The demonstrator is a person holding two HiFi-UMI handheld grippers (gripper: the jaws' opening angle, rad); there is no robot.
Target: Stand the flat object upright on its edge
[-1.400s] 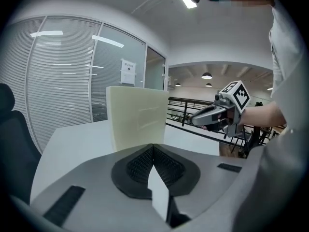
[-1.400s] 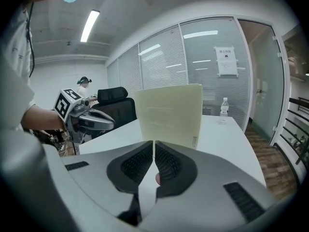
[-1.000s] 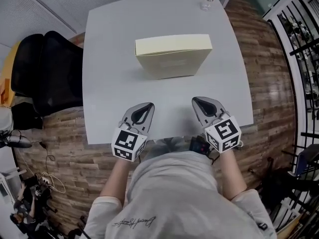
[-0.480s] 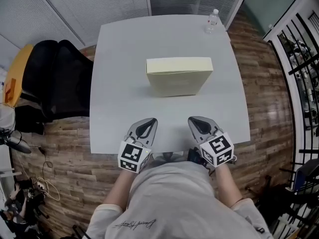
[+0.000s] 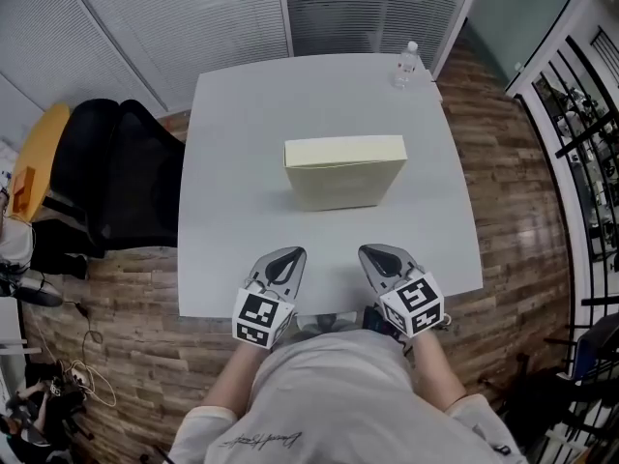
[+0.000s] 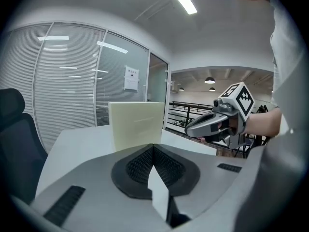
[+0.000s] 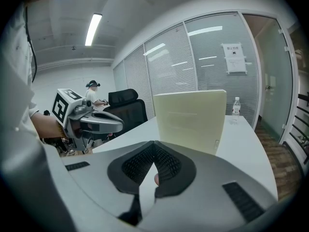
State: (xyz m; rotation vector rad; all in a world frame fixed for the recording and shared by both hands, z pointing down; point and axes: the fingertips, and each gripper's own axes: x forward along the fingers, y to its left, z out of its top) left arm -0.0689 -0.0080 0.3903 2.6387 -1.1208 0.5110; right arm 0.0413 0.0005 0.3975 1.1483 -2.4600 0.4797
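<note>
Standing upright, box (image 5: 343, 172) well ahead of L tool (image 5: 282, 257), R tool (image 5: 375, 254), both closed, empty

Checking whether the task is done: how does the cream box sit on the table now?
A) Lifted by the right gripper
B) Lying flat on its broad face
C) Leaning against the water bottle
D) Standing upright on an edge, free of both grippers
D: the cream box stands upright mid-table, broad face toward the person, while the left gripper and right gripper are shut, empty and apart from it near the table's near edge.
</note>
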